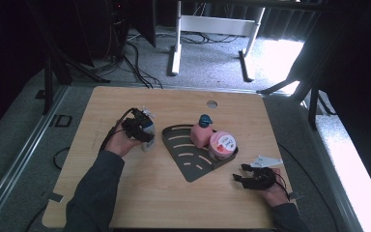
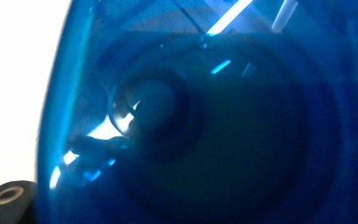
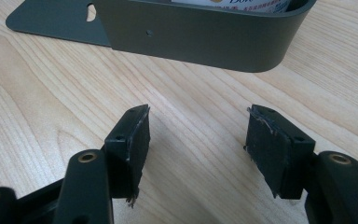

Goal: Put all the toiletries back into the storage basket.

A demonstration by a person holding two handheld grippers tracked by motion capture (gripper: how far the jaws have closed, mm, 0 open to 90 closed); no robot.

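Step in hand: left gripper grips a blue-tinted bottle at the desk, nine o'clock of the rack.
Right gripper: jaws wide, empty, idle.
Next move: probably lift the bottle toward the rack, clearing its rim.

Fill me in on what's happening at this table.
A person works at a wooden table with a gripper in each hand. The left gripper is closed on a clear blue-tinted bottle, standing left of a dark fan-shaped tray. The tray already holds a pink bottle with a teal cap and a pink-lidded tub. The right gripper rests with open jaws on the table by the tray's near corner, holding nothing.
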